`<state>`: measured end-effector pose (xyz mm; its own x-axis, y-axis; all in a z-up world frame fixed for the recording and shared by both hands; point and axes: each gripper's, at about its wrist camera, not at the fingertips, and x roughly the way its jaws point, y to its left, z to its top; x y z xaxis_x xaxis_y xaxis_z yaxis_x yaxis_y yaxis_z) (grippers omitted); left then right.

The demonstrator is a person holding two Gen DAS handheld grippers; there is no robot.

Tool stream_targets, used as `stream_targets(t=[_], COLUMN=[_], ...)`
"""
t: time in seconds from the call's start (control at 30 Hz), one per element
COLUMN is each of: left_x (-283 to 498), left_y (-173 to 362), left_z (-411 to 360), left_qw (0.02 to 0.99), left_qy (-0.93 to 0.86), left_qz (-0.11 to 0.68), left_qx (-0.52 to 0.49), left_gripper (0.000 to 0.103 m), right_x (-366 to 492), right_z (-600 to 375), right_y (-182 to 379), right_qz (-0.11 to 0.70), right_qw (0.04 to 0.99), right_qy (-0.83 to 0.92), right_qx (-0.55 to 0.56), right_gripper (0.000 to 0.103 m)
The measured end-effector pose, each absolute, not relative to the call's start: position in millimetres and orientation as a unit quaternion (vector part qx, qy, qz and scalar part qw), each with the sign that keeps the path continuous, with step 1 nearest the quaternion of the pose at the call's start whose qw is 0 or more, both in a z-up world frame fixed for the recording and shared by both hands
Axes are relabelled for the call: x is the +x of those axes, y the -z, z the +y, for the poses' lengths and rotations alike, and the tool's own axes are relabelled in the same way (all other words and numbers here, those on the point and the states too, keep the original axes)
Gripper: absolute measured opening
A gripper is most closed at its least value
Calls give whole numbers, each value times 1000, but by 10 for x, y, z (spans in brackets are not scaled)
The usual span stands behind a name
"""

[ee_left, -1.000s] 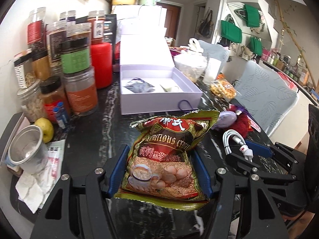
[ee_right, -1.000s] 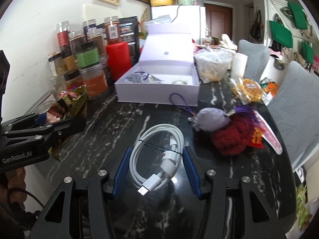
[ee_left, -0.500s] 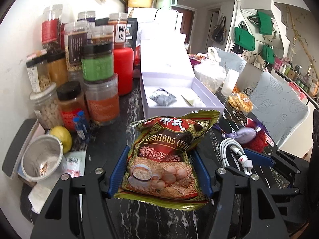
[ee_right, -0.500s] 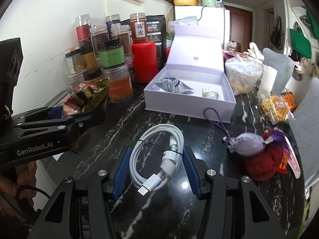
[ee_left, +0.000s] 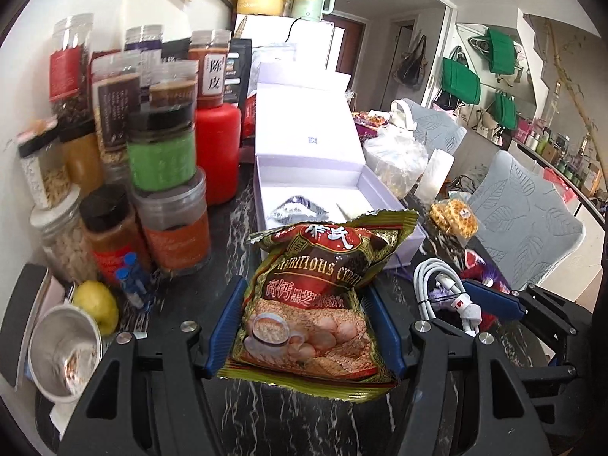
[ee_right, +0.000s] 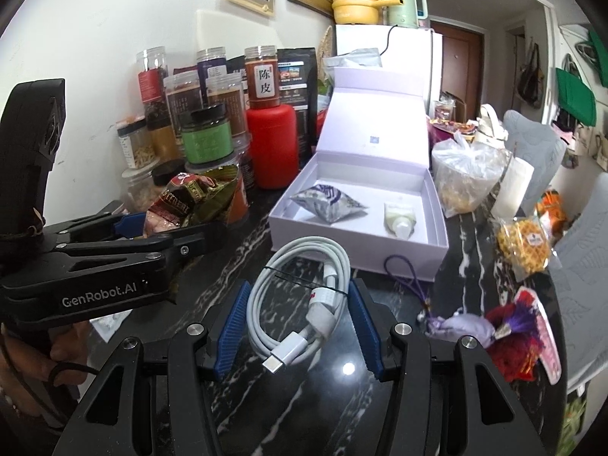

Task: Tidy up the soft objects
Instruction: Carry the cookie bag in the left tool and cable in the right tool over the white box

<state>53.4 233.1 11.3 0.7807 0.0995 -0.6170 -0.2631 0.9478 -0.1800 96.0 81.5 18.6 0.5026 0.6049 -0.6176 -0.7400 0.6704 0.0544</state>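
Observation:
My left gripper (ee_left: 306, 292) is shut on a green and red cereal packet (ee_left: 315, 304), its blue pads pressing both sides, held above the dark marble table (ee_left: 235, 243). My right gripper (ee_right: 299, 288) is shut on a coiled white cable (ee_right: 330, 262). An open lilac box (ee_right: 361, 250) with its lid raised stands just ahead of both. Inside it lie a silver-blue sachet (ee_right: 328, 203) and a small tube (ee_right: 399, 218). The left gripper with its packet (ee_right: 193, 197) shows at the left of the right wrist view. The cable (ee_left: 429, 285) shows at the right of the left wrist view.
Stacked jars (ee_left: 163, 152) and a red canister (ee_left: 218, 152) crowd the wall at left, with a metal cup (ee_left: 64, 349) and a lemon (ee_left: 97, 304) nearer. A lilac pouch (ee_right: 463, 326), a red tassel (ee_right: 520, 338), a waffle packet (ee_right: 524, 247) and a plastic bag (ee_right: 463, 178) lie at right.
Both grippers have moved forward and slightly up with their loads. The lilac box and the jars now sit closer in both views. Neither grip has changed.

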Motion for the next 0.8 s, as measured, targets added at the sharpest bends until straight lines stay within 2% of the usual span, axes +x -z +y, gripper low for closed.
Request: stream_targets(t=[0.8], left_x=[1322], left_y=[-694], left_z=[2314], left_qw=[955], left_qy=[-43], left_qz=[277], left_qx=[-98], left_gripper=[63], right_x=[1710], right_z=[802], right_y=[-693], right_qz=[263], right_qw=[887], right_qy=[-363], right_qx=[-110], right_gripper=[53])
